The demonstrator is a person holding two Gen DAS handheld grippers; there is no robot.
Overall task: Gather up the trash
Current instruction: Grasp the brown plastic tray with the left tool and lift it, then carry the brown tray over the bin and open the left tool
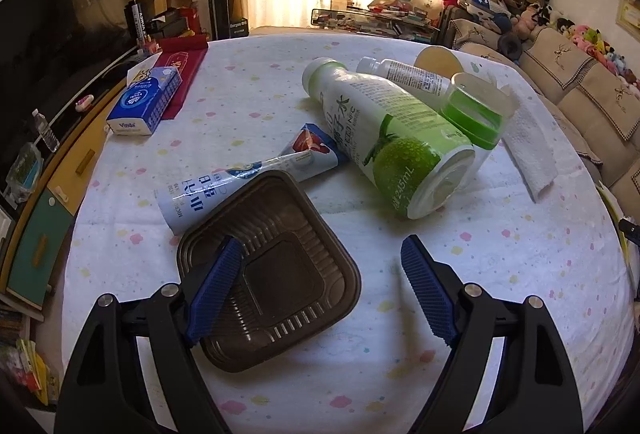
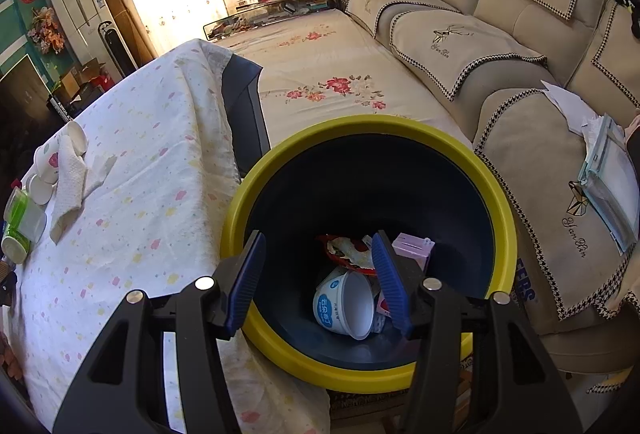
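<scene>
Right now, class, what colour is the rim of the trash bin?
Yellow; the bin's rim rings a dark blue inside, best seen in the right wrist view.

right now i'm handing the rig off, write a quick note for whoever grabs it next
Left gripper: open, empty, low over the table; one finger sits over the brown plastic tray.
Right gripper: open, empty, over the yellow-rimmed bin beside the table.
Done: a white yogurt cup, a red wrapper and a pink carton lie in the bin.
Left on the table: the tray, the green coconut-water bottle, a smaller white bottle, the blue-and-white wrapper, the green-banded clear cup, paper cups and the paper towel.
</scene>
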